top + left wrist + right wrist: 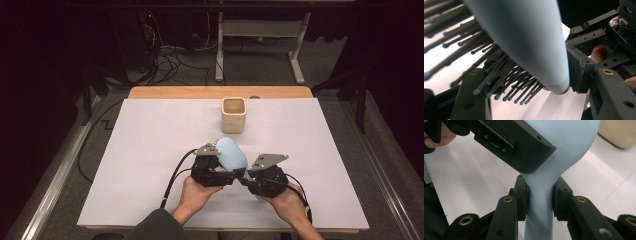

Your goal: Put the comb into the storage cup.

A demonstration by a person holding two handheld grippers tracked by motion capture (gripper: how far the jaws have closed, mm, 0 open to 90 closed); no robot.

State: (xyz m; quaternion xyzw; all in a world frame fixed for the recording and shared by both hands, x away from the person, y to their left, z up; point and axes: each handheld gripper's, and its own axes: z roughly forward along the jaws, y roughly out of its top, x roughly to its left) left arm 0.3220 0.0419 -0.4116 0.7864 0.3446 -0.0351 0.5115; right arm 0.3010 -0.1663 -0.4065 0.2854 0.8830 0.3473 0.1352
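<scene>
The white table (pixel 150 150) carries the work near its 6 o'clock edge, where a pale blue hairbrush (pixel 231 154) is held between two grippers, its broad rounded head pointing toward 12 o'clock and its narrow handle running back toward 5 o'clock. The brush is smooth and matte, oval at the head, tapering through a slim neck to a straight handle. A cream square-mouthed cup (pixel 233 114) stands upright at 12 o'clock from the brush head, near it but apart.

The high view gives the layout but hides the underside of the brush. The left gripper view shows that underside: rows of dark thin bristles (pixel 506 85) with small ball tips, fanning out toward 7 o'clock under the pale back. The right gripper view shows the neck and handle from close by, with the cup's corner at 1 o'clock.

The right gripper (pixel 539 197) is clamped on the handle just below the neck, both pads pressed flat against its sides. The left gripper (pixel 212 170) sits at 9 o'clock of the brush head; one black jaw lies against the head's side by the neck, another sits among the bristles, so it appears closed on the head
</scene>
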